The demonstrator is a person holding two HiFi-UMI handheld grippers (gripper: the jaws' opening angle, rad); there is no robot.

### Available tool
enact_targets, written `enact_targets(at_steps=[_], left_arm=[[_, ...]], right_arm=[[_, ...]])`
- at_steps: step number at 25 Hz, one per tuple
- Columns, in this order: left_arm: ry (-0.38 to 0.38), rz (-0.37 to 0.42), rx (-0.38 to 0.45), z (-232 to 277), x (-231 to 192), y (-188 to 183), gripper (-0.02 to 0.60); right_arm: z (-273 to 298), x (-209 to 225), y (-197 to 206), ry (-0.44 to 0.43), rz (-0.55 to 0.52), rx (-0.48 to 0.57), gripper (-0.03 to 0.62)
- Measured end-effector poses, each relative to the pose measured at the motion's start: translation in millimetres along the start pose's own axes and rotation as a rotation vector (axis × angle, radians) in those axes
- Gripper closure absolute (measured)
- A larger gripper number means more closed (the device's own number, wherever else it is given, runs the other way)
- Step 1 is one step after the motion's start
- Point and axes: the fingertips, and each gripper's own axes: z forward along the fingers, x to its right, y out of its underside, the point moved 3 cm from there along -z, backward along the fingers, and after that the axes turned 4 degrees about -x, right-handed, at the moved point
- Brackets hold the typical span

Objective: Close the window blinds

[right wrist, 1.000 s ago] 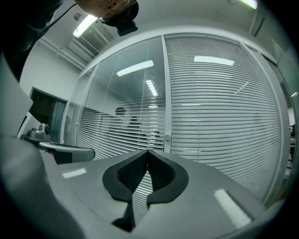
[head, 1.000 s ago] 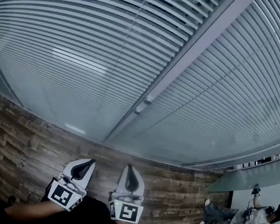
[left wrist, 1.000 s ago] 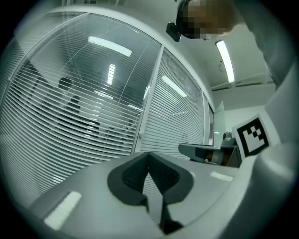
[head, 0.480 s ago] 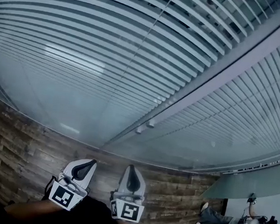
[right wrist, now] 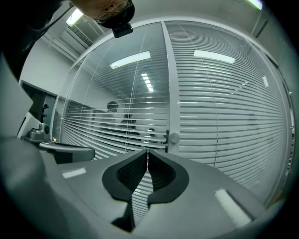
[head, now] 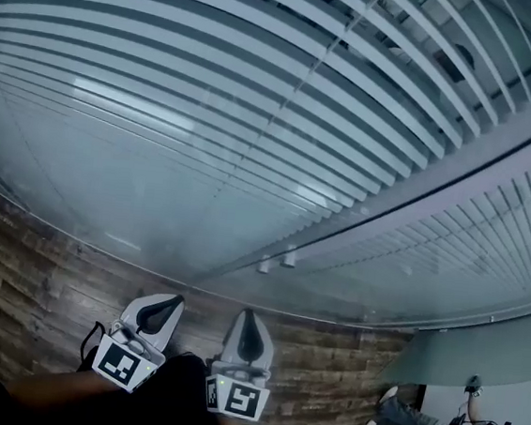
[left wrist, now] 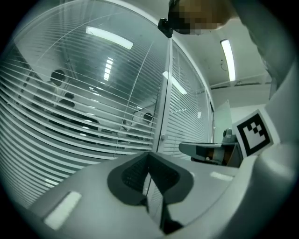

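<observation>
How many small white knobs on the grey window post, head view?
2, side by side low on the grey window post: one small white knob left, the other right. Hidden ones possible.

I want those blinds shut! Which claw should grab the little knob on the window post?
Right, probably: the right claw lines up with the knobs; the left claw is off to the side.

Left grey 2-jaw gripper (head: 174, 301): jaws together, nothing between them.
Right grey 2-jaw gripper (head: 249, 315): jaws together, empty, just beside it.
</observation>
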Motion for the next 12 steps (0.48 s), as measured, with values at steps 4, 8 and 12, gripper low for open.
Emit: enact_targets(at_steps=[4, 8, 12], left_arm=[[-0.022, 0.008, 0.013, 18.9, 5.9, -6.2, 0.581], [-0.072, 0.021, 0.041, 35.7, 14.6, -15.6, 0.581], [-0.098, 0.041, 0.068, 40.5, 24.7, -24.3, 0.581]], right_arm=[[11.0, 15.3, -13.1, -0.048, 0.002, 0.046, 0.585], [20.1, 34.3, -24.2, -0.101, 0.005, 0.082, 0.585], [29.4, 43.4, -21.0, -0.135, 0.007, 0.068, 0.576]])
